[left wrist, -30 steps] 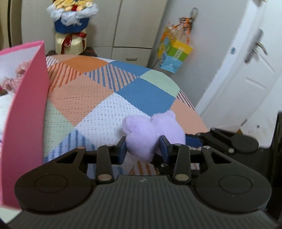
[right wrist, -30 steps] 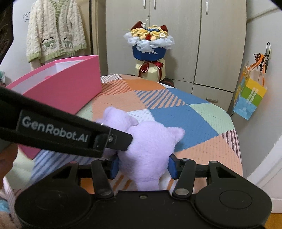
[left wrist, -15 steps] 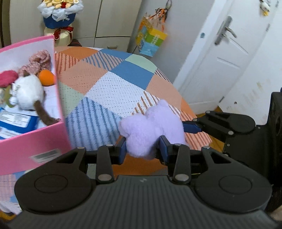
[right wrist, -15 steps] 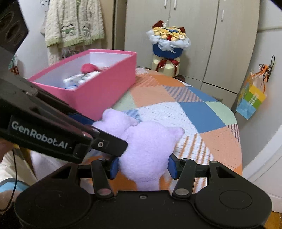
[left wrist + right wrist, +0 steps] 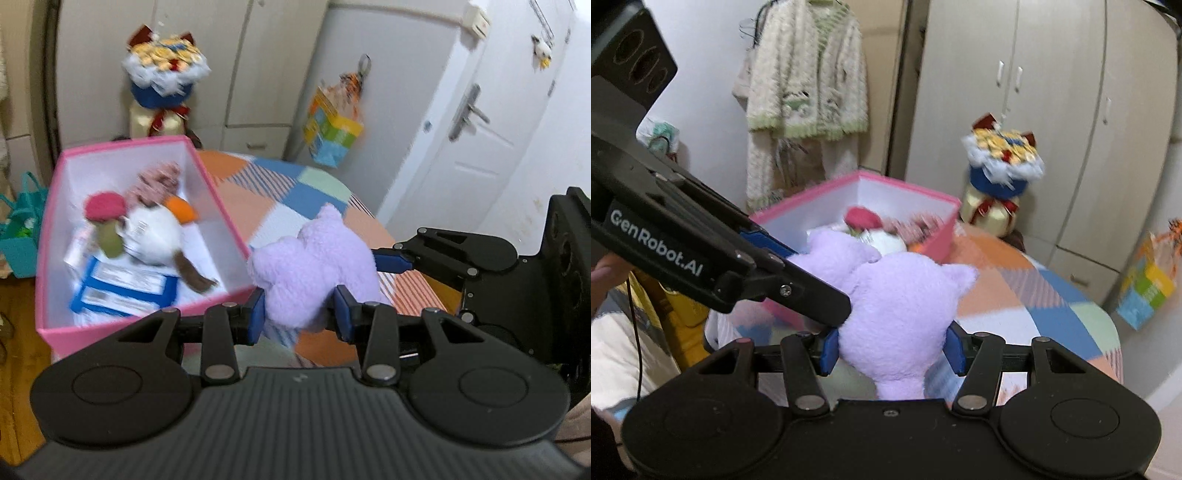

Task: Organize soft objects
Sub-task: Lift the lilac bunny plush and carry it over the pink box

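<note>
Above the patchwork-covered bed [image 5: 258,195], beside the near right corner of the pink box [image 5: 229,218], we carry the lilac plush toy [image 5: 314,266] clear of the surface. Both claws clamp it: the left gripper [image 5: 298,314] narrowly pinches one end, while the right gripper [image 5: 891,350] spans the broader body, its jaws opening slightly with the plush still between the pads. The box already holds other soft toys [image 5: 155,229]. We judge the plush light, compressible and non-fragile; it sags, so we would grip its thick middle rather than ears or limbs.
</note>
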Tool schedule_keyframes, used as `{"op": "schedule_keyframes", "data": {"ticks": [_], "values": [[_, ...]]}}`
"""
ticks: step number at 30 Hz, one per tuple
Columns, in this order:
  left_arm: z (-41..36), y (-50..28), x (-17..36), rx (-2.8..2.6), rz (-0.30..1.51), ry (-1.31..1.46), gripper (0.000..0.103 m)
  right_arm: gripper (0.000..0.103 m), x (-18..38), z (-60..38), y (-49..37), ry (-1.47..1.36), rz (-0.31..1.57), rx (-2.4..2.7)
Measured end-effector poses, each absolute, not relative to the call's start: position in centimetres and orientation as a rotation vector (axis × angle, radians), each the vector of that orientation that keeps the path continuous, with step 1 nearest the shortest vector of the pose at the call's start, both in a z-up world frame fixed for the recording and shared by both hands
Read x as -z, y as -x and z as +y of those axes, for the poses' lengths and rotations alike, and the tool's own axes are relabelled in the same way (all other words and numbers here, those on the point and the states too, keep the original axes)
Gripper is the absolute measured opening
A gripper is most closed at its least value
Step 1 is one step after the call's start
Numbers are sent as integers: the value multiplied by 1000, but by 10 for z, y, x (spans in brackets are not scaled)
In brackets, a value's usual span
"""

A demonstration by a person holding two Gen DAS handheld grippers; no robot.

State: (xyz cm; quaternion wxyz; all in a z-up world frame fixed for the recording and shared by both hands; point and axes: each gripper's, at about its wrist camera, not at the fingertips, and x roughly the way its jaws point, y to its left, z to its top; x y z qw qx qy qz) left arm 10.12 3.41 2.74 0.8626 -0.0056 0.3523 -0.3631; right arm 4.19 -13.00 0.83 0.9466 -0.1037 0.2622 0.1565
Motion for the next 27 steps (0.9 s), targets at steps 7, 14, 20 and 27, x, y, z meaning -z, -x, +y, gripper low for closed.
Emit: {"op": "schedule_keyframes", "data": {"ticks": [7, 14, 20, 27], "values": [[68, -145, -35, 690, 716, 76, 38, 62, -18, -107, -94, 181, 502, -401], [86, -190, -29, 629, 719, 125, 38, 62, -16, -94, -149, 174, 509, -455], [85, -237, -12, 571, 762, 167, 38, 62, -5, -90, -200, 201, 563, -476], [77, -277, 9, 512, 814, 190, 38, 62, 12, -85, -245, 263, 615, -479]]}}
